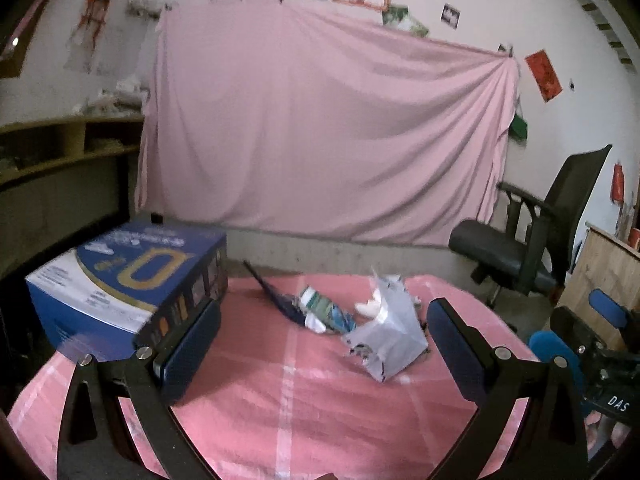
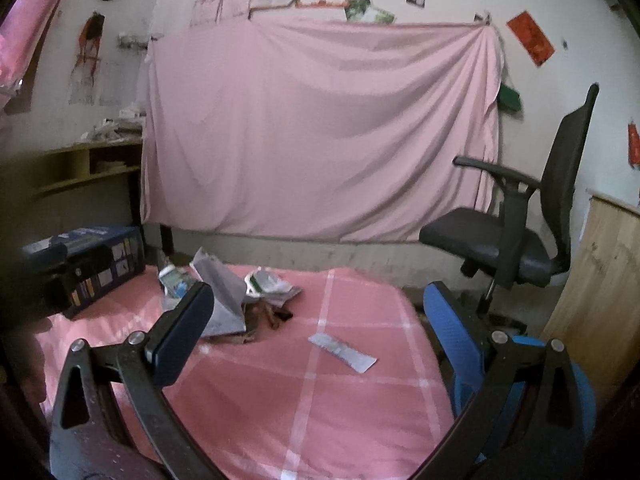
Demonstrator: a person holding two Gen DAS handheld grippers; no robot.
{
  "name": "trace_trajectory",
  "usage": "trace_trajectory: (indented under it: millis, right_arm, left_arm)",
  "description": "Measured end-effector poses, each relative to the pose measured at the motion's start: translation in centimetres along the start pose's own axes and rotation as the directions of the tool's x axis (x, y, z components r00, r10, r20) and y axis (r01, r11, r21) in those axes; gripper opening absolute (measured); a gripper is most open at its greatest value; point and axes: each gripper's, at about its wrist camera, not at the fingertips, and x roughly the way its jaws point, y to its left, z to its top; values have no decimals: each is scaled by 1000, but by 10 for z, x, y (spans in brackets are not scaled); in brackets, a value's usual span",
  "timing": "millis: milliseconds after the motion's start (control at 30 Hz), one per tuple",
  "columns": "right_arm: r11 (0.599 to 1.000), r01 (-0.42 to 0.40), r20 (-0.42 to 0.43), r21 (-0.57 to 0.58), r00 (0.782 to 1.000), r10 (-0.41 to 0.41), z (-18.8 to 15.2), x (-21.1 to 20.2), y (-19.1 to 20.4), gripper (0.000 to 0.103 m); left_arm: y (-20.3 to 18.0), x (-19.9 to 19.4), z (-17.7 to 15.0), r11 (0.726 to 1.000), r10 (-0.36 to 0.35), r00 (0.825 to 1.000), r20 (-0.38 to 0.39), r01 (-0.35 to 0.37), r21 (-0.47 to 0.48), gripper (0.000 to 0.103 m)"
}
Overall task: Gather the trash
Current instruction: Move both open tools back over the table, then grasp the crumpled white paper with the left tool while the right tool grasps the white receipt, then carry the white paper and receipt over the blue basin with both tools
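Trash pile [image 1: 360, 320] beside blue box [image 1: 132, 280]: blurred, items hard to identify; box contents hidden. My left gripper [image 1: 320, 344], right gripper [image 2: 316, 324] both spread wide, empty.

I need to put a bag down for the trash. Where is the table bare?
Bare: the near cloth in front of both grippers, and the right part beyond the flat wrapper. Crowded: the far left, where the blue box stands beside the trash pile.
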Motion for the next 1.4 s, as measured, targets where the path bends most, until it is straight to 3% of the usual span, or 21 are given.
trace_trajectory:
  millis: [133,267,500,667,867,900,967,1067,1233,1400]
  right_arm:
    - [999,17,-106,35,994,-13,-3,20,-11,103]
    - [999,36,-283,-18,958,-39,-6,57,-22,103]
    - [1000,-5,-414,12,910,9,-19,93,-41,103]
    - [999,-47,-499,-5,866,38,-29,114,-39,103]
    - [995,-95,-588,-26,807,62,-41,134,-33,102]
    - [995,-99,-587,-28,807,64,-41,133,-33,101]
    - [994,-110,-589,-12,804,82,-41,130,-35,99]
    - [993,-114,-580,4,809,95,-40,126,-39,90]
    - [993,-118,-568,19,816,108,-40,122,-37,55]
    - [992,-119,-538,51,834,127,-39,107,-33,45]
  left_arm:
    - [-2,24,-2,1000,-2,992,-127,3,5,101]
    - [-10,43,-3,999,-33,975,-218,35,6,101]
    - [-13,70,-1,995,-103,940,-325,92,-47,95]
    - [-10,87,2,985,-165,903,-398,132,-111,65]
    - [-3,96,6,962,-251,874,-416,179,-205,38]
    - [0,96,7,956,-271,868,-417,194,-218,33]
    - [1,97,8,943,-313,853,-418,226,-244,13]
    - [2,95,11,937,-333,849,-410,249,-246,4]
    - [-1,81,15,935,-345,863,-369,283,-213,0]
    - [-11,71,13,944,-327,880,-345,285,-168,0]
